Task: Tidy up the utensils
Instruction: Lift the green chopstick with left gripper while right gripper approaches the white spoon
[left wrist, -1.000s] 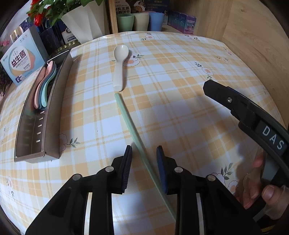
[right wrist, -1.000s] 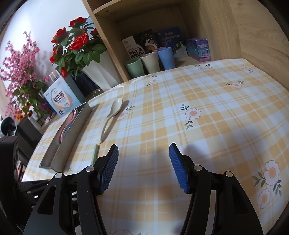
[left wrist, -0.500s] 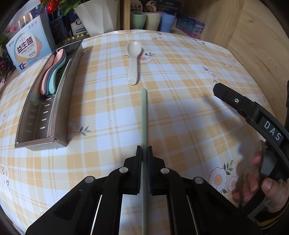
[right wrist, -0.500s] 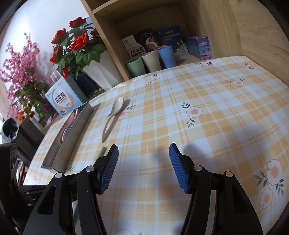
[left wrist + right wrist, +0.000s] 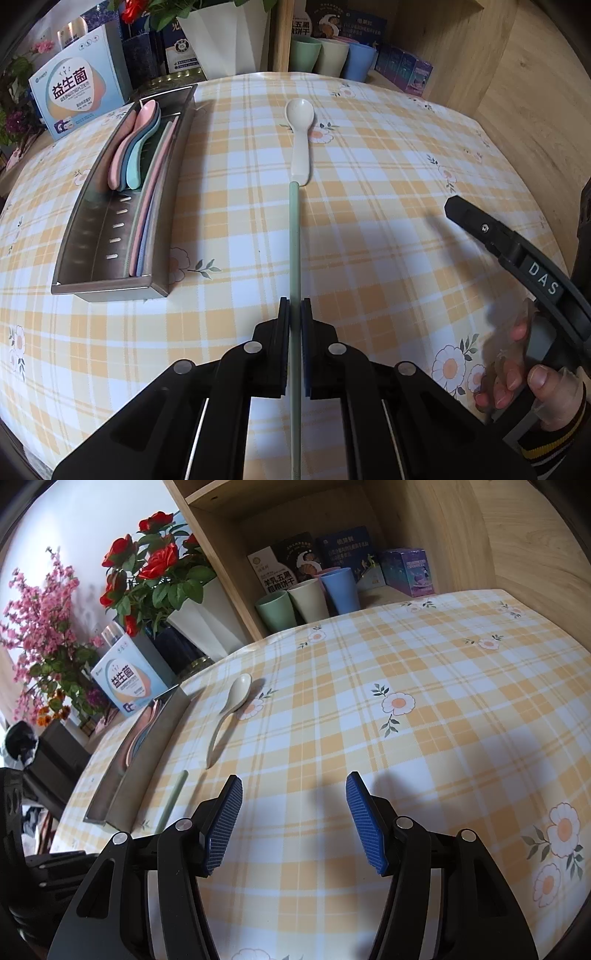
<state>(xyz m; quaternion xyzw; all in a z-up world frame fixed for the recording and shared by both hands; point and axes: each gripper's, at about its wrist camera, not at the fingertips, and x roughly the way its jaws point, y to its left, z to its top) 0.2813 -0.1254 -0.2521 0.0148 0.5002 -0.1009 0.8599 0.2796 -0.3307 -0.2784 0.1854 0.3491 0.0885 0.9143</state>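
Observation:
My left gripper [image 5: 294, 314] is shut on a pale green chopstick [image 5: 294, 240], which points straight ahead, its far tip near the handle of a cream spoon [image 5: 301, 136] lying on the checked tablecloth. A steel utensil tray [image 5: 110, 221] at the left holds pink and blue spoons [image 5: 136, 147] and several chopsticks [image 5: 147, 221]. My right gripper [image 5: 293, 819] is open and empty above the cloth; in its view the cream spoon [image 5: 229, 712], the green chopstick [image 5: 173, 797] and the tray [image 5: 147, 753] lie to the left.
Three cups [image 5: 328, 55] and small boxes stand on a wooden shelf at the back. A white vase with red flowers [image 5: 192, 620] and a blue-white box [image 5: 79, 96] stand behind the tray. A wooden wall [image 5: 535, 92] runs along the right.
My left gripper closed on the green chopstick and swung it straight, lifting slightly toward the spoon. The right gripper stayed open and barely moved.

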